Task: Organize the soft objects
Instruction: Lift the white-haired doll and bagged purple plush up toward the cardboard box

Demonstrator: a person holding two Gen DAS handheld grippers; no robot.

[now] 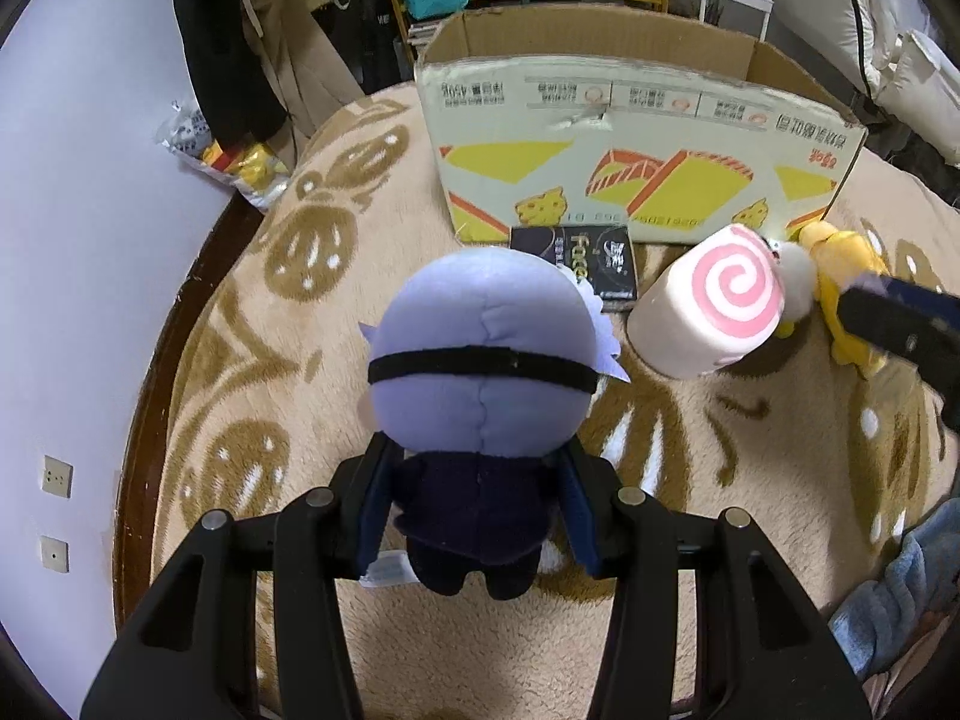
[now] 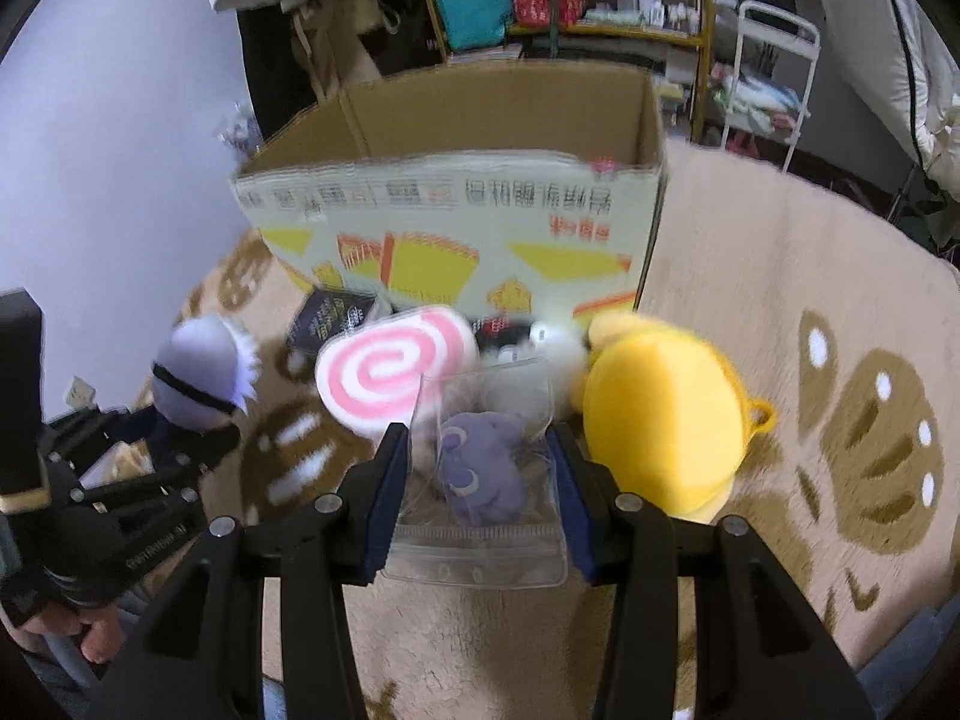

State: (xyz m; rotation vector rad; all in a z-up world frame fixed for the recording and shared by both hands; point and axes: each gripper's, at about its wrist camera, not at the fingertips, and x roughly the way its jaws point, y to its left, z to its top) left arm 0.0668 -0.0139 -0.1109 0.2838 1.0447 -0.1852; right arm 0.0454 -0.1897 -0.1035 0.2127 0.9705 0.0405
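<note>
On the small dark packet (image 1: 591, 267) lying against the cardboard box (image 1: 630, 138) I can read "Face". The box itself carries upside-down print, where I make out only "450g" near its left top corner; the remaining characters are too small.

Patterned beige rug (image 1: 480, 648), dark booklet (image 1: 606, 264), wall sockets (image 1: 57, 477), white trolley (image 2: 774, 60)
</note>
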